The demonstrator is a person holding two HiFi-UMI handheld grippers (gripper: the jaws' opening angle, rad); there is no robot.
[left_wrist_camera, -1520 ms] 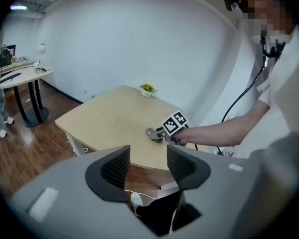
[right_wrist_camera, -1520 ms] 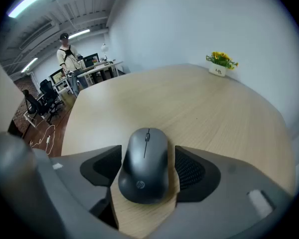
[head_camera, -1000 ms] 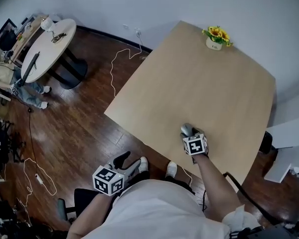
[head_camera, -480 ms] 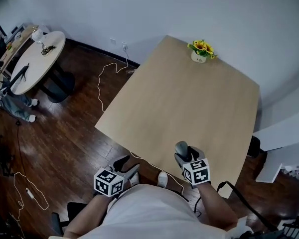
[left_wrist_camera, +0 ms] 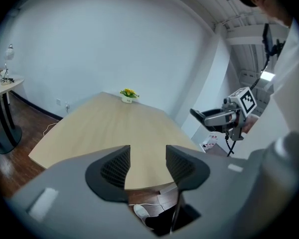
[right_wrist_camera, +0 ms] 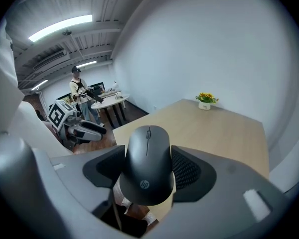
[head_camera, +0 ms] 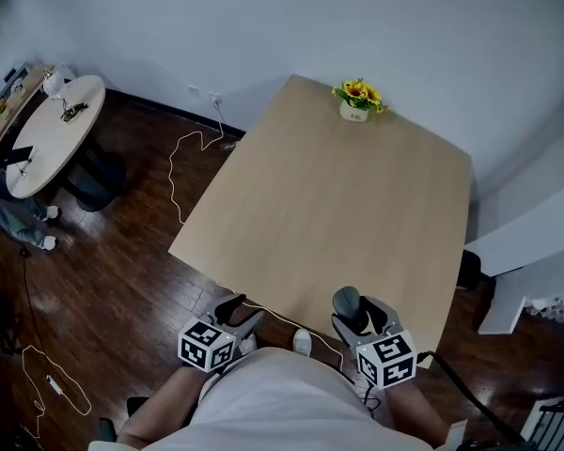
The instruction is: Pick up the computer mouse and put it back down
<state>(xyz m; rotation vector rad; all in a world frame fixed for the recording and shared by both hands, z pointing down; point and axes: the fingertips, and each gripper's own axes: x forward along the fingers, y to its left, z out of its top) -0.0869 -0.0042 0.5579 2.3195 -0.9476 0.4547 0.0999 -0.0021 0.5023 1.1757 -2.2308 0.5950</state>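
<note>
While the right gripper point(head_camera: 359, 312) has its two fingers clamped on the sides of the black plastic computer mouse point(right_wrist_camera: 148, 159), the mouse hangs in the air with its nose pointing away from the person. It is level and just above the near edge of the pale wooden bench point(head_camera: 338, 205). In the right gripper view the bench edge and dark floor show underneath it, so it is lifted and not yet put back.

The step in hand looks like the set-down. To do it well, carry the mouse forward first so that it sits well inside the edge, not over the lip. Keep it flat and lower it slowly until the whole underside rests on the wood. Only then spread the fingers, and draw the gripper straight back so that neither pad drags the mouse sideways. The shell is smooth and rounded, so I would expect it to slip if the grip eased early or the gripper tilted.

The left gripper point(left_wrist_camera: 148, 163) hangs off the bench by the person's lap, its fingers apart with nothing between them. It has no part in this step. A small white pot of yellow flowers point(head_camera: 355, 102) stands at the far edge, well clear.
</note>
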